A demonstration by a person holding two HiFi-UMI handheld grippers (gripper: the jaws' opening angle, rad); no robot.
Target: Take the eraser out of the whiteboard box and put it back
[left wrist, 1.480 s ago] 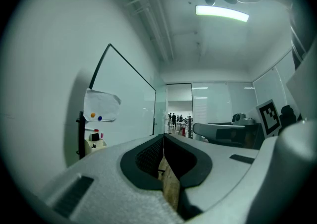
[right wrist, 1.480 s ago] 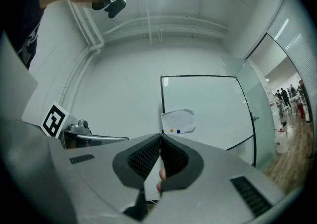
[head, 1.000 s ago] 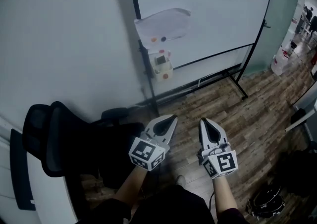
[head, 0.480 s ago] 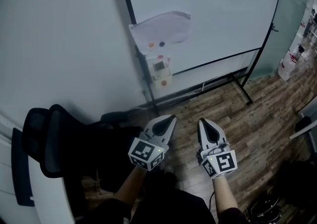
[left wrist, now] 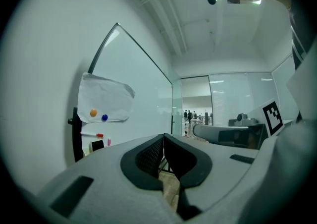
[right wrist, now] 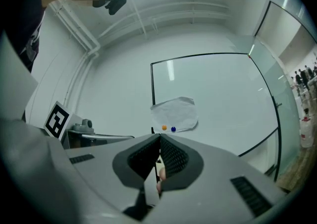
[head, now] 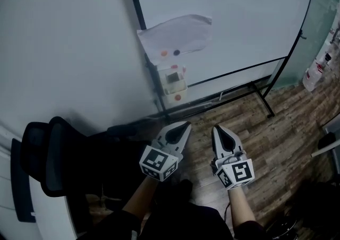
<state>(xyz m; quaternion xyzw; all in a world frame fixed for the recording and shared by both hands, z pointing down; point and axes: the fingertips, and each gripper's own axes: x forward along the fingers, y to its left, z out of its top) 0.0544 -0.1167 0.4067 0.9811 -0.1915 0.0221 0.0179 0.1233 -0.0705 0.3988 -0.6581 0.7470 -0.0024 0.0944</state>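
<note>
The big whiteboard stands on its legs on the wood floor. A black chair sits to the left, near the person. A sheet of paper is stuck on the board's left edge. Just under the paper hangs the small whiteboard box. The eraser looks like the dark thing sitting in that box, so it is not out yet.

The left hand-held gripper and the right hand-held gripper are side by side, low down and well apart from the box. Both have their jaws pressed together with nothing in them.

I think this is the very first step: getting close to the board. Next, one gripper has to go up to the box, open its jaws, and close them on the eraser.

The head view shows the floor, the chair and both grippers. The left gripper view shows the box from the side, with the black eraser and a red pen above it. In the right gripper view its own jaws cover the box, and only the paper and the orange magnet and blue magnet show.
</note>
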